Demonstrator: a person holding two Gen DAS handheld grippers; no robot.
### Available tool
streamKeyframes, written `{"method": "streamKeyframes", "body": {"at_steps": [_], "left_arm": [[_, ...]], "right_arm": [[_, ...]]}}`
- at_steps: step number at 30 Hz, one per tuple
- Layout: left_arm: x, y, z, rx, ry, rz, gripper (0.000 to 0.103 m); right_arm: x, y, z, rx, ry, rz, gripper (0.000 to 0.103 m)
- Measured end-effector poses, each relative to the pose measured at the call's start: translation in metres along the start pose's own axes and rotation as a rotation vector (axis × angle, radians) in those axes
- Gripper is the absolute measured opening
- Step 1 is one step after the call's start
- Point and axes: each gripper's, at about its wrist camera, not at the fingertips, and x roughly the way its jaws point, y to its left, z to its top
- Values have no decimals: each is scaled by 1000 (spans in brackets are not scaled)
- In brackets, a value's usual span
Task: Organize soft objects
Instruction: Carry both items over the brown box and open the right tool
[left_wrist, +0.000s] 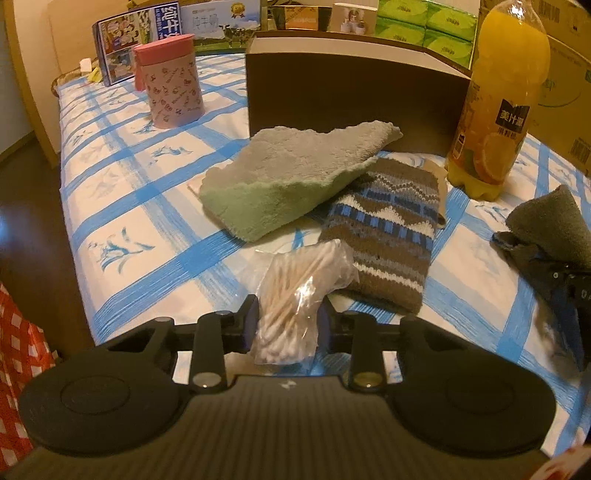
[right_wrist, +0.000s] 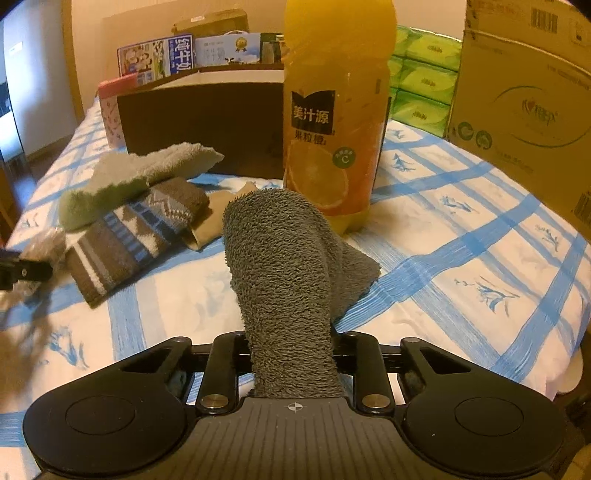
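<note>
Risk of snagging or slipping: left gripper pinches a slick bag of cotton swabs low over the bed, right gripper clamps a grey towel draped just beside the juice bottle, which a careless lift could topple.

Tablecloth: white with blue check and blue plant motifs, covers the whole work surface. Juice bottle: orange, upright, dark label with Chinese characters, stands near the brown box's right end. Brown box: open top, dark outer wall, pale inside, set mid-table at the back. Pink canister: cylindrical, pink lid, small printed pattern, left of the box and apart from it. Milk cartons: behind the canister. Green tissue packs: stacked at the back right. Cardboard carton: far right, barcodes visible. Red-and-white checked bag: beside the table's left edge.
</note>
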Motion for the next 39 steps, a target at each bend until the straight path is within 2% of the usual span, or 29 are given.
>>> {"method": "streamKeyframes", "body": {"at_steps": [11,16,20,27,33,39], "left_arm": [[-38,15,-1,-52,-19,-19,30],[-56,24,5,-57,-38,-16,30],[-68,37,22,-87,-71,-23,29],[-70,52,82,-75,-172,-41,29],[-55,59,147,-78,-246,-85,29],[-26,59,208,-81,-248,-111,30]], "right_arm": [[-40,10,15,98,-10,118,24],[-54,26,37,113,-37,185,24],[-58,44,67,102,-81,217,24],[-45,71,138,68,-179,211,24],[-15,86,199,57,-229,179,24],[20,92,253,62,-260,123,24]]}}
